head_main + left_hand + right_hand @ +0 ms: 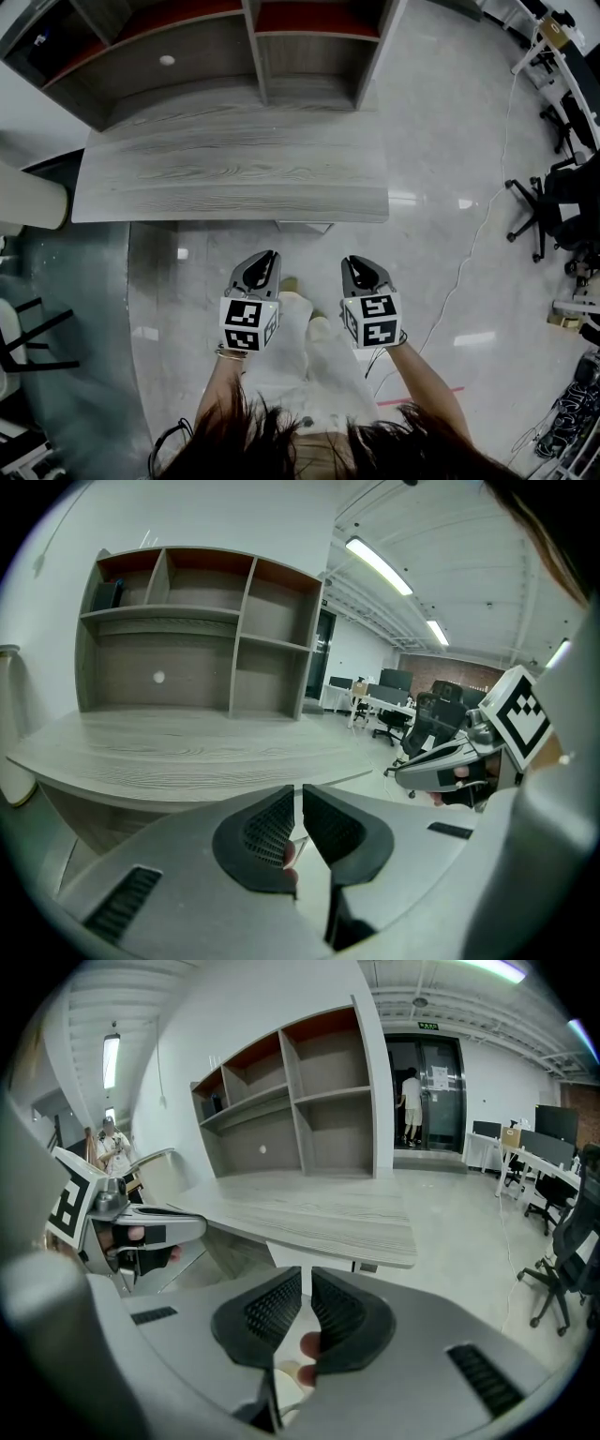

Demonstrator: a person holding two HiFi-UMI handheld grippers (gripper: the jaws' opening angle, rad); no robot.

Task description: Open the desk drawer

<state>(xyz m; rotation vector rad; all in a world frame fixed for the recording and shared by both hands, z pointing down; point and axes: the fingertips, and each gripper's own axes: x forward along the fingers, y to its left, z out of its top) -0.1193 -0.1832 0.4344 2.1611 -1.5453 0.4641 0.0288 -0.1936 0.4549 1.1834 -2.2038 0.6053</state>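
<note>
**Both grippers closed and empty, short of the table front**

Left gripper [298,803]: the fingers [262,832] stand closed, with only a thin slit between the pads and nothing in it.

Right gripper [307,1288]: the fingers [349,1314] are likewise closed on nothing.

In the head view the two grippers are held side by side in the person's hands, above the glossy floor [431,141]. Both point toward the table [234,178] and stand apart from its front edge. Neither touches it.

Drawer [303,227]: a pale block under the table's front edge, right of the middle. It lies ahead of the grippers and roughly between their lines. Only its front shows, and it appears pushed in. The right gripper view shows it just below the tabletop.

Surroundings: the tabletop is grey woodgrain. A shelf unit [309,84] with open compartments stands along its back. Office chairs [544,206] stand well apart on the right.
</note>
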